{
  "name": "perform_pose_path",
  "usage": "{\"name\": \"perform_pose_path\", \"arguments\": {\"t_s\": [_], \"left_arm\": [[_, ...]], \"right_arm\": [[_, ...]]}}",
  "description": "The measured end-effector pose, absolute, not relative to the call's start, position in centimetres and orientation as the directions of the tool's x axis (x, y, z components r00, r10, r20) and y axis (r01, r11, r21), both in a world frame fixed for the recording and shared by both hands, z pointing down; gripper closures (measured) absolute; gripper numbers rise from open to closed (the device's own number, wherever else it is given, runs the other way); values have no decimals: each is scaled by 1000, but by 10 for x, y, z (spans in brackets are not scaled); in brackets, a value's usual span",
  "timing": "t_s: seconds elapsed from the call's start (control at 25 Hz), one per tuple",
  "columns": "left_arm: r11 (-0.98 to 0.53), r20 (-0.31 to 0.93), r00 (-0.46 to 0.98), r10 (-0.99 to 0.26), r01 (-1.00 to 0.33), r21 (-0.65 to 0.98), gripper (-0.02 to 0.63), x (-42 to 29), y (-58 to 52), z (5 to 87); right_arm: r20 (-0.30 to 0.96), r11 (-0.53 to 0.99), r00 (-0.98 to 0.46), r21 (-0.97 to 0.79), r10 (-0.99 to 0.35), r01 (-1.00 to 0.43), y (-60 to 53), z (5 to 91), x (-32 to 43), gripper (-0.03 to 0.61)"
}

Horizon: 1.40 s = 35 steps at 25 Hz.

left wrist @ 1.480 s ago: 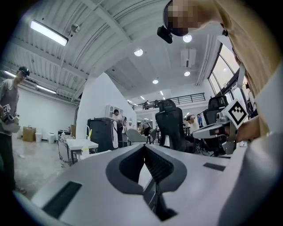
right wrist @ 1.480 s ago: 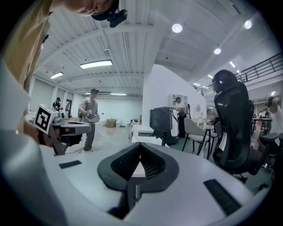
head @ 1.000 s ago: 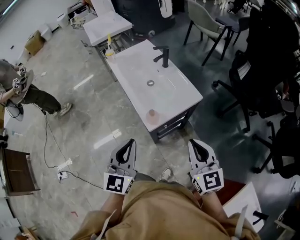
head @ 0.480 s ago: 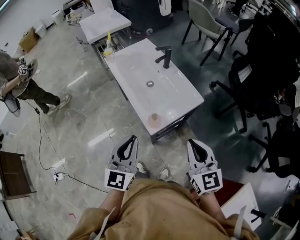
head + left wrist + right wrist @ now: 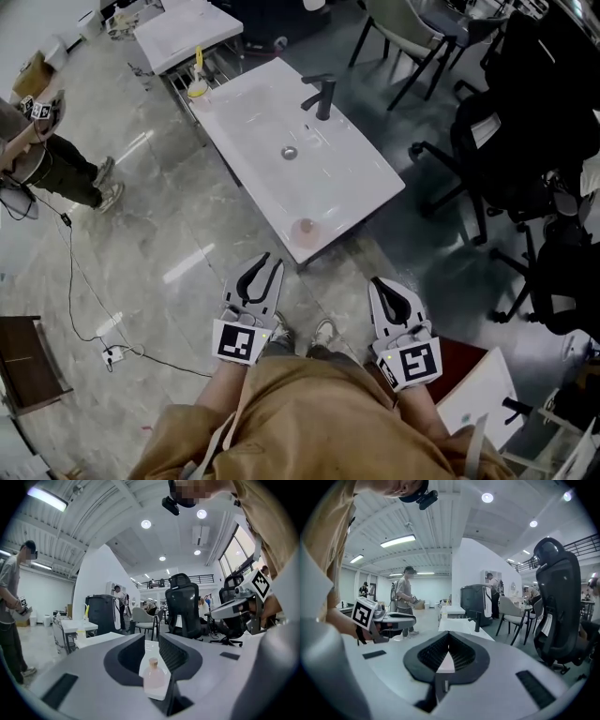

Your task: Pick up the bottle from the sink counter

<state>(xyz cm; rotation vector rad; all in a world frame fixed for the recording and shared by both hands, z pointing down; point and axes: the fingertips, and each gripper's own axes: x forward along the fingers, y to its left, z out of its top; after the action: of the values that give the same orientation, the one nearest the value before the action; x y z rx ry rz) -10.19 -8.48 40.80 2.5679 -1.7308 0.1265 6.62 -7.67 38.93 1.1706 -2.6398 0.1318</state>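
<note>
The bottle [image 5: 303, 228] is standing upright at the tabletop's [image 5: 349, 180] near edge. Short of it, the empty left gripper [image 5: 265, 267] has just been opening slightly; the right gripper [image 5: 380, 285] is sitting closed.

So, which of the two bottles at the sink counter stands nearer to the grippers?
The pale pink bottle, on the near end of the sink counter, right ahead of the left gripper. The yellow bottle stands at the far end.

Pale pink bottle [image 5: 303, 228], perhaps tan-capped, on white sink counter [image 5: 361, 178]; black faucet [image 5: 324, 97].
</note>
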Motion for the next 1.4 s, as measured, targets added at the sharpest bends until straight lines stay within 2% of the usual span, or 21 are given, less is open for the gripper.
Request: {"name": "perform_pose_path", "arguments": {"t_s": [0.48,1.4], "left_arm": [[-446,111,441,-890,-895,-16,447,-88,-117,445],[-510,187,490,-851,-857,-76,382,-63,-178,518]], "right_arm": [[319,635,-590,55,-742,-770,-78,400,71,575],[388,557,-506,25,-771,-830,-73,430,101,575]]}}
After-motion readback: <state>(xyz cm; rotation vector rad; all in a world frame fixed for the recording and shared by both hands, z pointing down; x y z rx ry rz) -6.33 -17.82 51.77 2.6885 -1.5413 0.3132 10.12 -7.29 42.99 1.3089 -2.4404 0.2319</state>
